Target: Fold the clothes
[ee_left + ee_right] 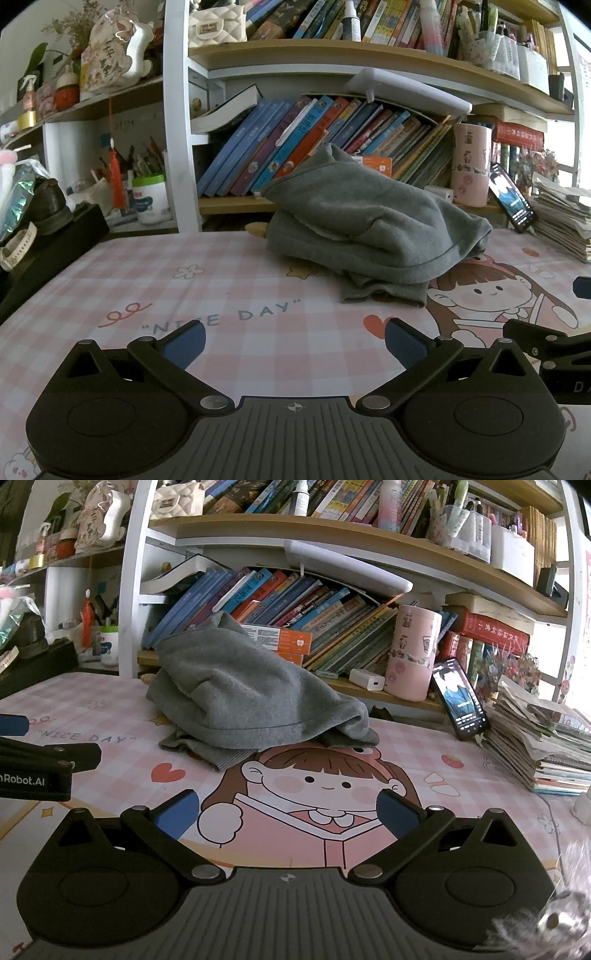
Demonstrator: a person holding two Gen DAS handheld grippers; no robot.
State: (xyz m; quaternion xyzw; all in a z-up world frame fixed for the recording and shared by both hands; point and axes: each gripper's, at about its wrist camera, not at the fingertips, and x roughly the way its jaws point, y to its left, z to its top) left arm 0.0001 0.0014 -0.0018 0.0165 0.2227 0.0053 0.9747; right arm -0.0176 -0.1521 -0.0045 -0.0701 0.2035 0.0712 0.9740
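Observation:
A grey sweatshirt [369, 229] lies in a folded heap at the back of the desk, its ribbed hem nearest me. In the right wrist view the same grey sweatshirt [243, 705] sits left of centre. My left gripper [295, 347] is open, low over the pink checked desk mat [155, 295], well short of the garment. My right gripper [288, 816] is open too, with nothing between its blue pads, over the cartoon girl print. Each gripper shows at the edge of the other's view.
A bookshelf with leaning books [317, 136] stands right behind the garment. A pink cup [413, 653], a propped phone [461, 701] and a stack of papers [546, 746] sit to the right. A black box [55, 243] stands at the left edge.

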